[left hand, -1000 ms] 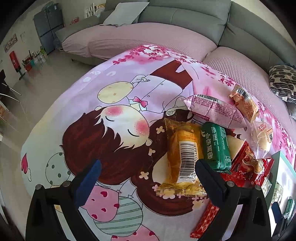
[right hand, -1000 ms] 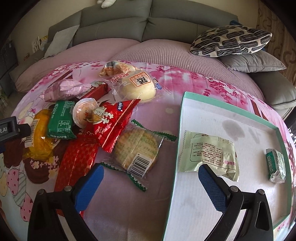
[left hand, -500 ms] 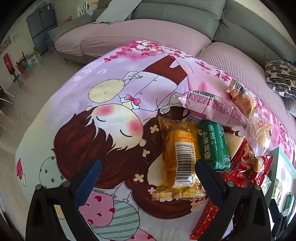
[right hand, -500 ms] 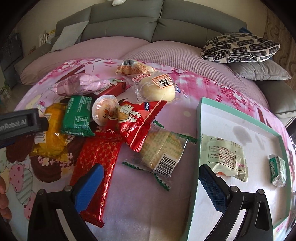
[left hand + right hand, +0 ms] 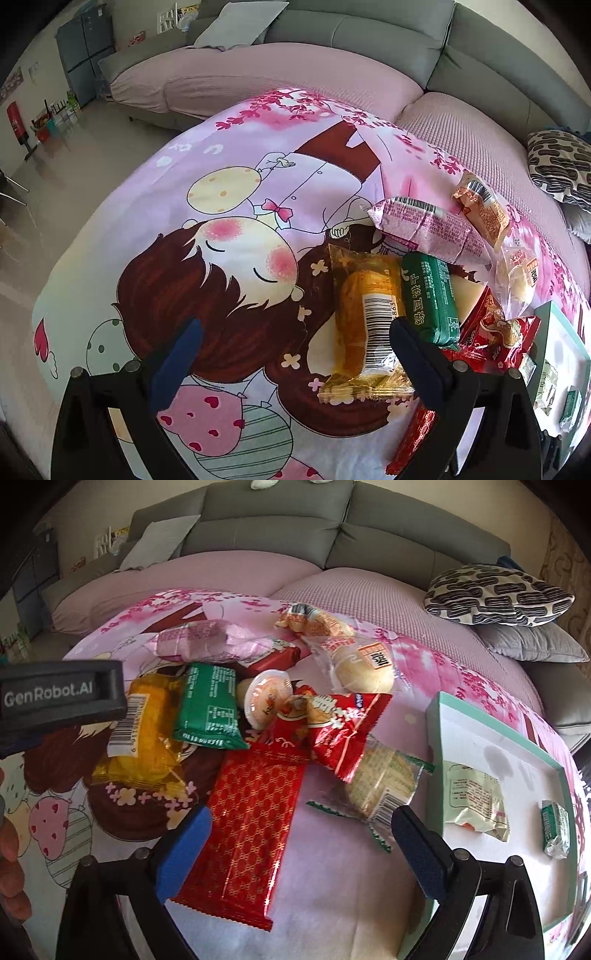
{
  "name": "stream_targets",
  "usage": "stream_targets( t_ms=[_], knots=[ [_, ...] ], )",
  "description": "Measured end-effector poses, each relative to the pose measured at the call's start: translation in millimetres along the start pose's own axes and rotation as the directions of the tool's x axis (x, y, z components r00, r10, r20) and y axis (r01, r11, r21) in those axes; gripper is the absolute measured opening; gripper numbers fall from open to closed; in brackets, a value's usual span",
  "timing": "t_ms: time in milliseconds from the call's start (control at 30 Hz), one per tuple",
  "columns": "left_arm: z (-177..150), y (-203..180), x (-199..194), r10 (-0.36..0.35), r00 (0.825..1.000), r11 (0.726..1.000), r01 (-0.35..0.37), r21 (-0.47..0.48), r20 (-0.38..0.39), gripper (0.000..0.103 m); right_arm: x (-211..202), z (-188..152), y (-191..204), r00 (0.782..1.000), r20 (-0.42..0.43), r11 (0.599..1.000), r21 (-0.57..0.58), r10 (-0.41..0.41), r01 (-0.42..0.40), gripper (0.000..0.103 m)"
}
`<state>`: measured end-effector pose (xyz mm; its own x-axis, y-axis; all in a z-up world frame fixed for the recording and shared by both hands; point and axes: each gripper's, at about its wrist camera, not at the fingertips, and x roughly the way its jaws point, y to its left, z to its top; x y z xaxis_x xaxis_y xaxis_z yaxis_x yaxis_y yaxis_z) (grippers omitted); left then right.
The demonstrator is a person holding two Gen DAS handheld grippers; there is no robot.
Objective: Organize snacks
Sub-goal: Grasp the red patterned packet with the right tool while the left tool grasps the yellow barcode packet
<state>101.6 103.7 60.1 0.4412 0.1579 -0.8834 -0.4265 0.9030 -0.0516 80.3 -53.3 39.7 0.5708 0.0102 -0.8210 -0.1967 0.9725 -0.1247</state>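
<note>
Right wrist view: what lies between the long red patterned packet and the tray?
A clear-wrapped round cracker pack with green crimped edges lies between the red patterned packet and the tray, its end partly under the red triangular snack bag. Right wrist view shows it.

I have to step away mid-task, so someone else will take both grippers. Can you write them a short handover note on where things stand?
Left gripper: open, empty, over the cartoon-print cloth beside the yellow cake packet.
Right gripper: jaws closing, nothing gripped; the long red patterned packet lies between them.
Done: the pale green packet and the small green foil packet lie in the white tray with the teal rim.
Left: the remaining pile on the cloth, including the dark green packet and the round bun in clear wrap.
</note>
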Motion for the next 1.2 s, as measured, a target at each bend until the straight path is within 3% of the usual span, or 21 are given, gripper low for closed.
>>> stream_targets(
  t_ms=[167, 433, 633, 767, 833, 1100, 1200],
  knots=[
    [1, 1, 3, -0.004, 1.000, 1.000, 0.004, -0.008, 0.000, 0.101, 11, -2, 10, 0.999, -0.026, 1.000, 0.002, 0.029, -0.029, 0.094],
    [1, -15, 12, -0.029, 1.000, 0.999, 0.029, 0.034, -0.003, 0.101, 17, -7, 19, 0.999, -0.035, 0.999, -0.041, 0.005, -0.006, 0.091],
    [-3, -29, 24, -0.014, 1.000, 0.996, 0.016, 0.089, -0.016, 0.101, 18, -9, 0, 0.998, -0.063, 0.999, 0.015, 0.032, -0.031, 0.079],
    [-5, -32, 30, 0.011, 1.000, 0.993, -0.010, 0.114, -0.010, 0.100, 18, -10, -8, 0.997, -0.062, 0.998, 0.043, 0.049, -0.047, 0.065],
    [-5, -31, 31, -0.002, 1.000, 0.994, 0.003, 0.112, -0.008, 0.096, 16, -11, -9, 0.997, -0.057, 0.998, 0.042, 0.053, -0.051, 0.061],
    [-6, -33, 31, -0.128, 0.991, 0.986, 0.131, 0.106, -0.032, 0.048, 13, -13, -7, 0.996, -0.048, 0.997, 0.024, 0.069, -0.068, 0.050],
    [-6, -36, 29, -0.120, 0.992, 0.987, 0.122, 0.108, -0.029, 0.046, 13, -13, -6, 0.996, -0.046, 0.997, 0.028, 0.080, -0.079, 0.048]
  ],
)
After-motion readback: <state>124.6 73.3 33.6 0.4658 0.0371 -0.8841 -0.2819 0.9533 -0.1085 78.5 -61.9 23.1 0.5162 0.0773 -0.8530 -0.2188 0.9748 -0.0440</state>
